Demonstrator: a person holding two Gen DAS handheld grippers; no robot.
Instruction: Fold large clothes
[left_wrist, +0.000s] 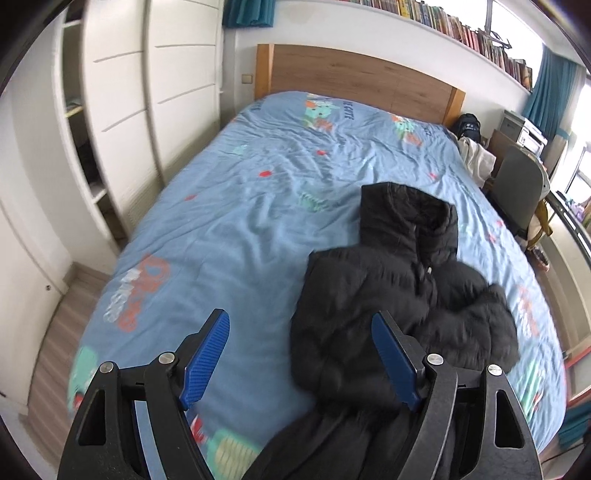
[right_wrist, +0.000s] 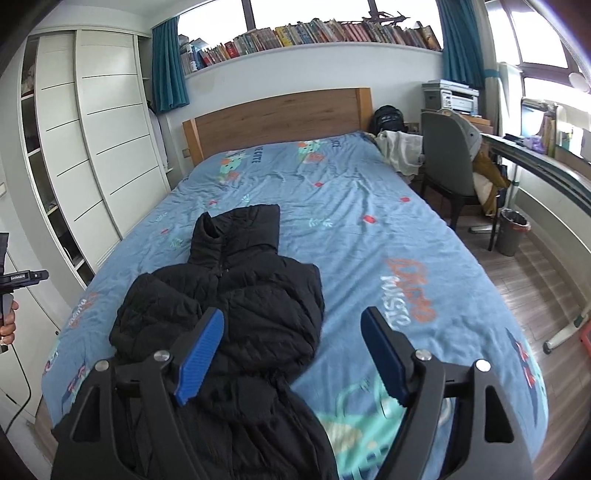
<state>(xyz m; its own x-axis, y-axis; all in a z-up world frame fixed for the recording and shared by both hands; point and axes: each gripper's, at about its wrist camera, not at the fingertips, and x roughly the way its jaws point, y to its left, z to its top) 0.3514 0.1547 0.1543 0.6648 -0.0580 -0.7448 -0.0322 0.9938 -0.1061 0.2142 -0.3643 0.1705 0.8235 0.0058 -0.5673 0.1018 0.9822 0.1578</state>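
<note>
A black puffer jacket (left_wrist: 399, 295) lies crumpled on the blue bedspread (left_wrist: 229, 206), hood toward the headboard, its hem hanging over the near edge of the bed. My left gripper (left_wrist: 301, 332) hovers open above the jacket's left side, nothing between its blue pads. In the right wrist view the same jacket (right_wrist: 236, 295) lies left of centre on the bedspread (right_wrist: 369, 236). My right gripper (right_wrist: 293, 332) hangs open over the jacket's right edge, also holding nothing. A hand (right_wrist: 8, 325) holding the other gripper's handle shows at the far left.
A white wardrobe (right_wrist: 92, 147) flanks the bed's left side. A wooden headboard (right_wrist: 280, 118) stands at the far end. A grey chair (right_wrist: 450, 162), a desk (right_wrist: 546, 158) and a bin (right_wrist: 511, 232) stand on the right. Wooden floor (right_wrist: 524, 288) runs alongside.
</note>
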